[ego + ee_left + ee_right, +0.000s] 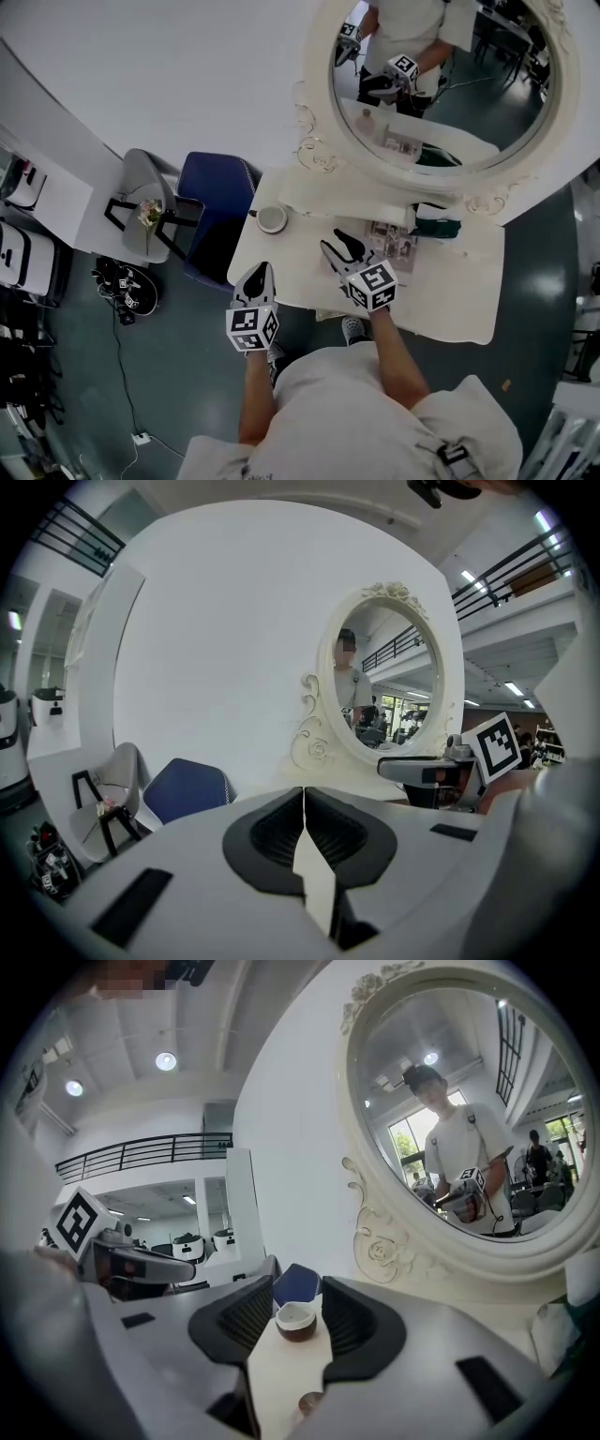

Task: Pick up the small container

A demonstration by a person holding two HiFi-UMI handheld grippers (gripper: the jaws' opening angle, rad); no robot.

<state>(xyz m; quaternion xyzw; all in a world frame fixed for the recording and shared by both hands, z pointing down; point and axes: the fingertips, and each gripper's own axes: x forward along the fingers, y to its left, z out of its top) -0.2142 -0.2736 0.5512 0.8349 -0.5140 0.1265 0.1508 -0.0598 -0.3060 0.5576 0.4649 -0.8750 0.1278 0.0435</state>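
container (pixel 272 218): upright on table (pixel 450 281), left end | right gripper (pixel 339 246): jaws wide, empty; container at its 10 o'clock in head view, lined up between jaws, untouched | left gripper (pixel 255 279): jaws together, empty, container at 12 o'clock

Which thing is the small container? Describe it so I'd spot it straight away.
Find the big oval mirror on the white dressing table. At the table's left end, nearest the blue chair, sits the small container: a low round cup, dark outside and pale on top, unlike the flat papers mid-table.
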